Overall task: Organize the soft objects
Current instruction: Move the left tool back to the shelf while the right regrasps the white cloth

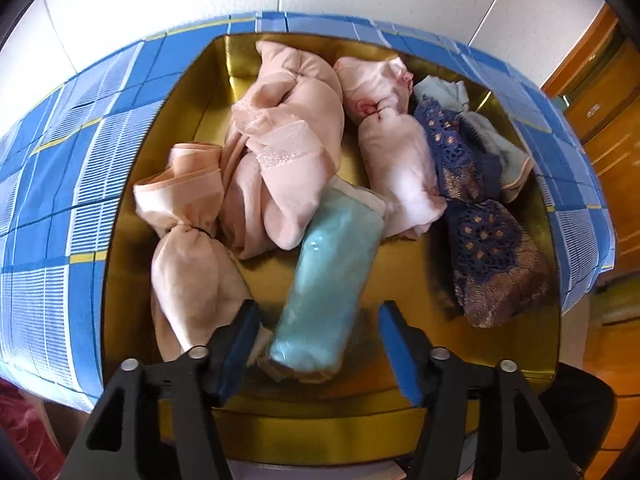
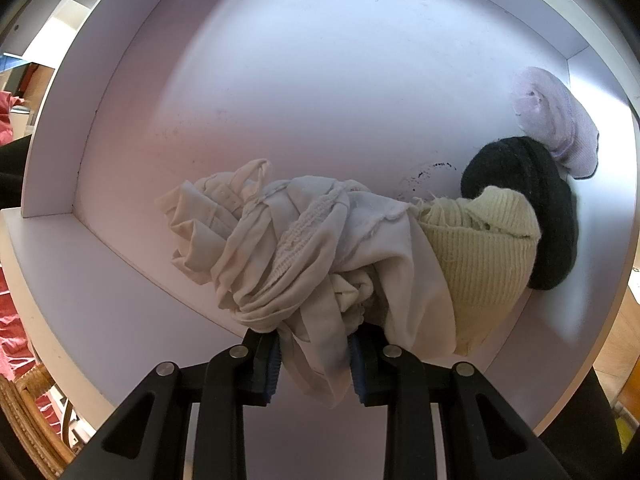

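Now, down by the lens, the left tool [image 1: 320,344] stands with its blue pads parted, and the pale turquoise roll [image 1: 326,284] lies loose between them, the left pad just at its near end and the right pad clear of it. That roll is smooth and slightly glossy, tilted away to the right, resting on the floor of the gold tray [image 1: 188,92]. Beside it on the left sits a peach bundle [image 1: 188,248], pinched at the waist by a dark band. Further in, a large crumpled peach-pink garment [image 1: 288,152] with a sheer shimmering trim, and right of that a pale pink roll [image 1: 396,168]. Along the right side runs a navy lace piece [image 1: 480,220] with coppery flecks, and a light blue cloth [image 1: 492,136] peeks out behind it. The tray rests on a blue checked cloth [image 1: 60,184].

Over on the right, the right tool [image 2: 316,360] is clamped narrow on a hanging fold of the cream-white garment [image 2: 304,248], a wrinkled knot with a ribbed lace strip across it. It lies in a white shelf compartment [image 2: 280,80]. Touching it on the right is a pale yellow ribbed knit [image 2: 480,264], behind that a black knit bundle [image 2: 532,200], and farthest back a lilac knit bundle [image 2: 556,120] against the side wall.
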Demonstrator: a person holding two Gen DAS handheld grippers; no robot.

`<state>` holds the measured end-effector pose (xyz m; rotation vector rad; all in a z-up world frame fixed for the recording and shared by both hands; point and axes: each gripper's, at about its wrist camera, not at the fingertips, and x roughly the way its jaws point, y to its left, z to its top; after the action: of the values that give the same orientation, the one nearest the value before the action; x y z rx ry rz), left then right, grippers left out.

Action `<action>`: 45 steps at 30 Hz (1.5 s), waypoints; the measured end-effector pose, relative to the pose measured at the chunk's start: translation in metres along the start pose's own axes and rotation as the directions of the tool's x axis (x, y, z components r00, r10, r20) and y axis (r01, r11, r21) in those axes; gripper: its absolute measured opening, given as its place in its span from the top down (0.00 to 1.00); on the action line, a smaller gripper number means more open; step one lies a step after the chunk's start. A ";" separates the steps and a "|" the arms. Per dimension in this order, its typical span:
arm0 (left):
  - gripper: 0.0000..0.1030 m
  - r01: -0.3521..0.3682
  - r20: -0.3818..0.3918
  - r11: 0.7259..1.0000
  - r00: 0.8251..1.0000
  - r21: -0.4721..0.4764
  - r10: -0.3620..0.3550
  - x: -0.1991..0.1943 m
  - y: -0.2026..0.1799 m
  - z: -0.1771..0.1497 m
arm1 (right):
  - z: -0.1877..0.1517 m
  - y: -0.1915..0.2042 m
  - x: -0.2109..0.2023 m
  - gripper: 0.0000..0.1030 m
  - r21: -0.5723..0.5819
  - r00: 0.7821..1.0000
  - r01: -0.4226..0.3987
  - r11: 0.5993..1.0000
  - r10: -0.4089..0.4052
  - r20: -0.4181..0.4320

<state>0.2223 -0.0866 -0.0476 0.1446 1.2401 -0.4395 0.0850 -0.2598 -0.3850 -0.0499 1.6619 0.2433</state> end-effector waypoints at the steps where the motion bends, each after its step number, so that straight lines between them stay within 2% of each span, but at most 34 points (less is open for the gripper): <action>1: 0.35 0.003 0.018 1.000 1.000 -0.004 -0.003 -0.004 0.001 -0.004 | 0.000 0.000 0.000 0.74 -0.001 1.000 0.001 1.000 -0.001 0.001; 6: 0.28 -0.002 0.112 1.000 0.994 0.011 0.001 -0.029 -0.004 -0.030 | -0.001 0.003 0.001 0.74 -0.015 1.000 0.011 1.000 -0.011 0.007; 14: 0.24 0.001 0.246 1.000 0.969 0.031 -0.009 -0.062 -0.005 -0.069 | -0.004 0.012 0.004 0.74 -0.030 1.000 0.028 0.999 -0.028 0.011; 22: 0.21 0.014 0.329 0.999 0.944 0.045 -0.028 -0.063 -0.016 -0.106 | -0.004 0.012 0.003 0.73 -0.029 1.000 0.026 0.999 -0.026 0.013; 27: 0.20 -0.010 0.368 0.998 0.930 0.067 -0.016 -0.060 -0.022 -0.132 | -0.007 0.008 0.000 0.74 -0.001 1.000 -0.006 1.000 0.006 0.029; 29: 0.17 -0.016 0.360 0.997 0.933 0.078 -0.014 -0.053 -0.024 -0.143 | -0.008 0.008 -0.004 0.75 0.006 0.999 -0.022 1.000 0.022 0.040; 34: 0.17 -0.023 0.291 0.996 0.957 0.090 -0.004 -0.022 -0.025 -0.169 | -0.013 0.006 -0.017 0.75 0.030 0.996 -0.064 0.998 0.062 0.069; 41: 0.17 -0.012 0.168 1.000 0.986 0.014 0.010 0.034 -0.013 -0.193 | -0.022 -0.002 -0.043 0.77 0.063 0.987 -0.109 0.992 0.101 0.123; 45: 0.17 -0.010 0.099 1.000 0.995 -0.022 0.012 0.060 -0.007 -0.200 | -0.028 -0.006 -0.049 0.81 0.087 0.984 -0.131 0.988 0.118 0.137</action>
<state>0.0587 -0.0400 -0.1686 0.1107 1.1458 -0.4188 0.0638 -0.2767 -0.3349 0.1402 1.5452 0.2561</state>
